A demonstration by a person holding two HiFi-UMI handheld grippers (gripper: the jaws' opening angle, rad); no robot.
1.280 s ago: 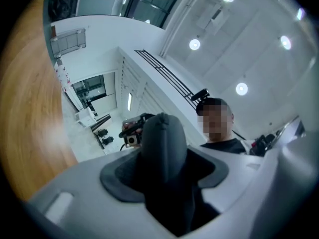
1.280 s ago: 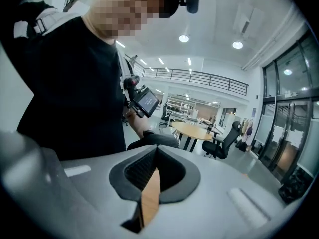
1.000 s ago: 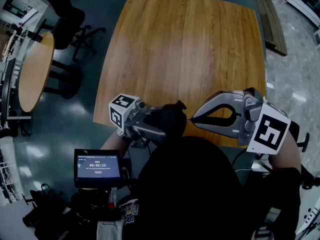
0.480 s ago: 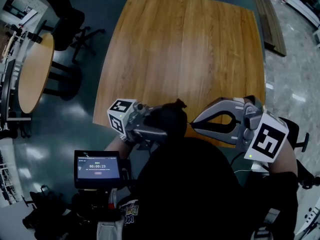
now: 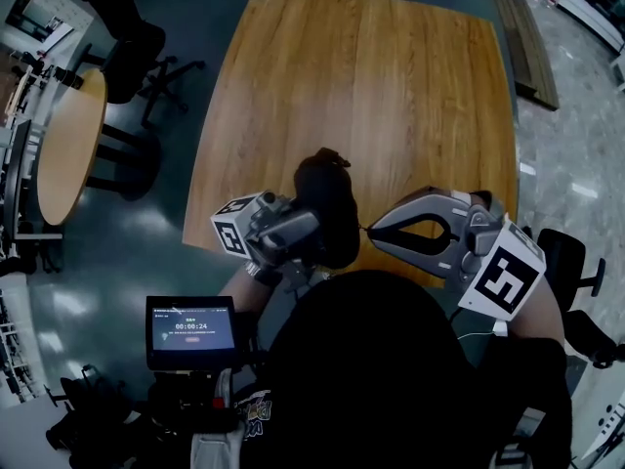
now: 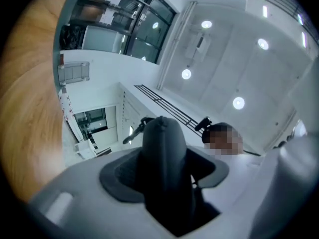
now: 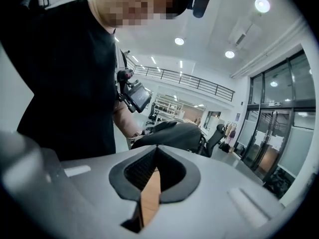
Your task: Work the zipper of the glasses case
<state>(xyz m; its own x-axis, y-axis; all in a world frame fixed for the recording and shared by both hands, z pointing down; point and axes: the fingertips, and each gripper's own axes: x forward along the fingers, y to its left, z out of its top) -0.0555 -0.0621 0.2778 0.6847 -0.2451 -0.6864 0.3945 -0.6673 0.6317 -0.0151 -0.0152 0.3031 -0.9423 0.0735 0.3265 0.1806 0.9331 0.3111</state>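
Observation:
The black glasses case (image 5: 322, 198) hangs over the near edge of the wooden table (image 5: 371, 86), its far end pointing away from me. My left gripper (image 5: 311, 228) is shut on the case's near part. In the left gripper view the case (image 6: 162, 143) fills the gap between the jaws of the left gripper (image 6: 162, 178). My right gripper (image 5: 367, 230) is shut, its tips at the case's right edge, where a thin dark zipper pull reaches them. In the right gripper view the case (image 7: 172, 133) sits just beyond the closed tips of the right gripper (image 7: 157, 148).
A round wooden table (image 5: 68, 140) and a black chair (image 5: 137, 47) stand to the left. A small screen (image 5: 190, 325) hangs at my chest. A wooden bench (image 5: 527, 37) lies at the upper right, and another chair (image 5: 566, 262) at the right.
The left gripper has turned, swinging the case from lying crosswise to pointing away over the table. The right gripper has shifted slightly left, with its tips still at the case's edge.

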